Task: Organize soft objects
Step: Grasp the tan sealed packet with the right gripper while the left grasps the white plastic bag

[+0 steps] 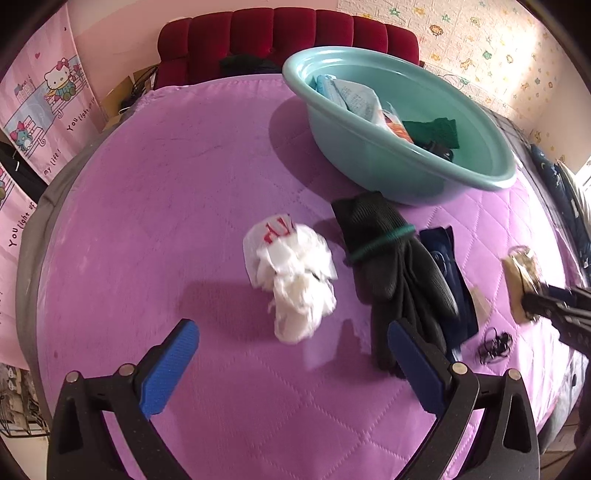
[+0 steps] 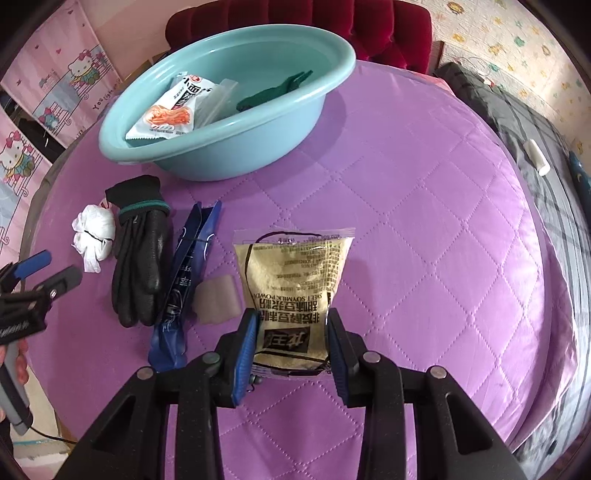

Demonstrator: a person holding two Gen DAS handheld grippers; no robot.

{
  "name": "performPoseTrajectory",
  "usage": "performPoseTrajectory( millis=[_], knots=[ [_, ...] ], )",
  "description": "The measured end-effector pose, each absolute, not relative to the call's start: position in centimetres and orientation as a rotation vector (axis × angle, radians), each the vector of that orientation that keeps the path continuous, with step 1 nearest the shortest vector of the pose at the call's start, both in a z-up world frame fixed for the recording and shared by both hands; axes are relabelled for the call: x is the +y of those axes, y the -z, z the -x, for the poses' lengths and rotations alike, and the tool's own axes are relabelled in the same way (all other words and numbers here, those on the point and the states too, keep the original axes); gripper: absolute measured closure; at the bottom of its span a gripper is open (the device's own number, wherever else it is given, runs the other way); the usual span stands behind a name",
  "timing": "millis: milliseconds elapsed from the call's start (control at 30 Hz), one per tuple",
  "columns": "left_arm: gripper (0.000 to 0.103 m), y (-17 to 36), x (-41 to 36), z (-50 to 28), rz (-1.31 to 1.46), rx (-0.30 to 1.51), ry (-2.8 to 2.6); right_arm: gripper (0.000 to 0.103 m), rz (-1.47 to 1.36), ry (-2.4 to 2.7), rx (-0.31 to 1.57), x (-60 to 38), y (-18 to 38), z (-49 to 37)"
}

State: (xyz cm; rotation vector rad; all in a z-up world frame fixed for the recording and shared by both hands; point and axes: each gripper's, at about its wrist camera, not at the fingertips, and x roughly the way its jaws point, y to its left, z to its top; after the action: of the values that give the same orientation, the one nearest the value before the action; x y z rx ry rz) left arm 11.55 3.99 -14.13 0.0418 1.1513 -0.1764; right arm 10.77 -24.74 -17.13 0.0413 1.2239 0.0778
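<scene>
My right gripper (image 2: 291, 321) is shut on the near end of a golden soy milk powder packet (image 2: 295, 266) above the purple quilt (image 2: 424, 221). A thin black cord loops around the packet. To its left lie a pale small pad (image 2: 216, 295), a blue packet (image 2: 184, 277), a black glove (image 2: 140, 258) and a crumpled white plastic bag (image 2: 94, 232). My left gripper (image 1: 291, 332) stands open just short of the white bag (image 1: 295, 280), with nothing between its pads. The glove (image 1: 388, 266) lies beside its right finger. The teal basin (image 1: 399, 177) holds a snack packet (image 2: 170, 114) and green cloth (image 2: 273, 92).
A red padded headboard (image 1: 288, 33) stands behind the bed. A grey blanket (image 2: 517, 122) with a white tube (image 2: 537, 157) runs along the right side. A tangle of black cord (image 1: 495, 345) lies by the blue packet (image 1: 450, 273). A hand (image 2: 14, 365) holds the left gripper's handle.
</scene>
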Motion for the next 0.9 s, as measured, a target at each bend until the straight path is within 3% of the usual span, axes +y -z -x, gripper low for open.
performPoseTrajectory(
  millis=[167,300,400,500,533,667,900],
  knots=[
    [0.000,14.8,4.4,-13.6,-0.025,1.163,0.188,0.065,-0.050,-0.053,1.223,-24.7,16.8,-10.9],
    [0.011,15.3,4.3,-14.9,-0.029,1.177,0.203,0.065,-0.059,-0.037,1.225,-24.1,16.6,-10.9],
    [0.024,15.8,4.0,-15.7,-0.048,1.191,0.215,0.065,-0.061,-0.034,1.230,-24.0,16.9,-11.0],
    [0.045,16.3,3.6,-16.6,-0.060,1.209,0.232,0.065,-0.056,-0.034,1.229,-23.9,17.1,-11.1],
    [0.065,16.4,3.6,-16.8,-0.057,1.211,0.240,0.065,-0.051,-0.034,1.228,-23.8,17.1,-11.1],
    [0.071,16.6,3.8,-17.0,-0.030,1.234,0.271,0.065,-0.051,-0.032,1.221,-23.7,16.9,-10.9],
    [0.071,15.5,4.0,-15.6,-0.049,1.209,0.300,0.065,-0.045,-0.038,1.210,-23.6,16.2,-10.1]
  ],
)
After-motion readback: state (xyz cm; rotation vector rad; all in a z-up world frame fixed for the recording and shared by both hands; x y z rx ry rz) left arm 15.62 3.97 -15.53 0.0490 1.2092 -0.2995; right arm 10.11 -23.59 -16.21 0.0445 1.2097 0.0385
